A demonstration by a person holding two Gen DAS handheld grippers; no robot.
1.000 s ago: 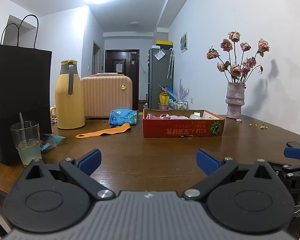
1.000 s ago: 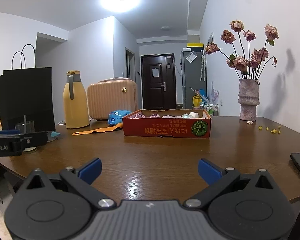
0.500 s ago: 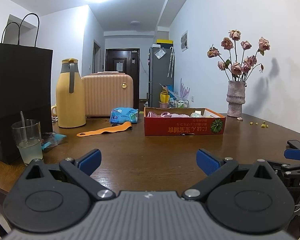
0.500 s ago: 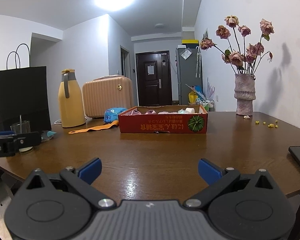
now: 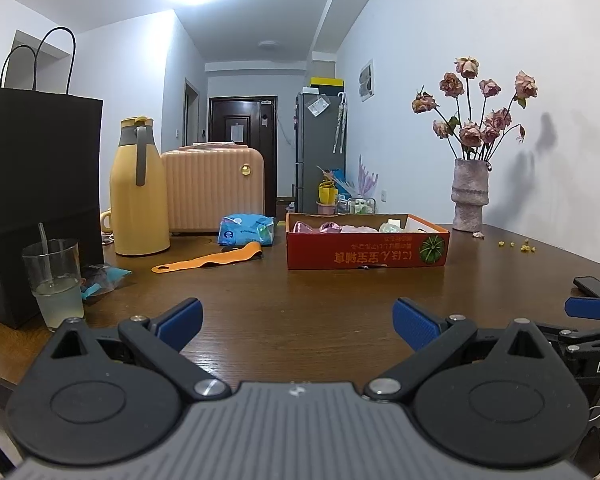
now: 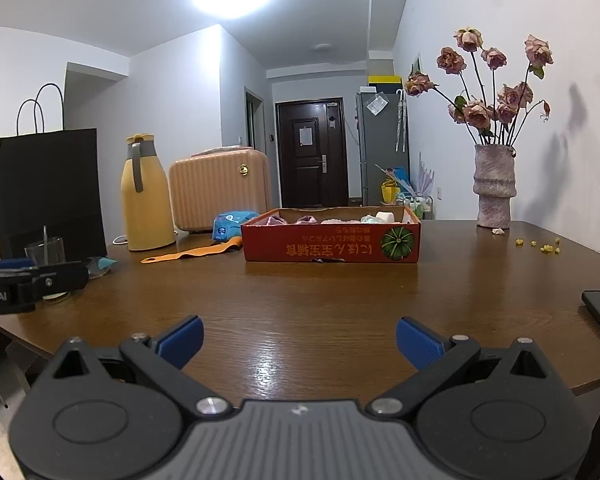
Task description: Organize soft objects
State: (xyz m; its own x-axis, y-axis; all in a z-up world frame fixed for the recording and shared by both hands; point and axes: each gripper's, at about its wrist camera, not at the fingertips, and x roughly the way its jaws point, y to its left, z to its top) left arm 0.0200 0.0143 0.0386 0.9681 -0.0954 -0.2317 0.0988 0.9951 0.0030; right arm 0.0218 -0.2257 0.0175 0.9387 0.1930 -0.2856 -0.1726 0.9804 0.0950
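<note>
Soft objects — in red box.

We held the left gripper wide open and empty above the brown table. Well ahead stood the red cardboard box with soft pink items inside, an orange strap lying to its left.

Bare worktop lies open between both spread tongs and the red cardboard box, while the black paper bag, plastic cup, yellow thermos jug and orange strap crowd the left.
</note>
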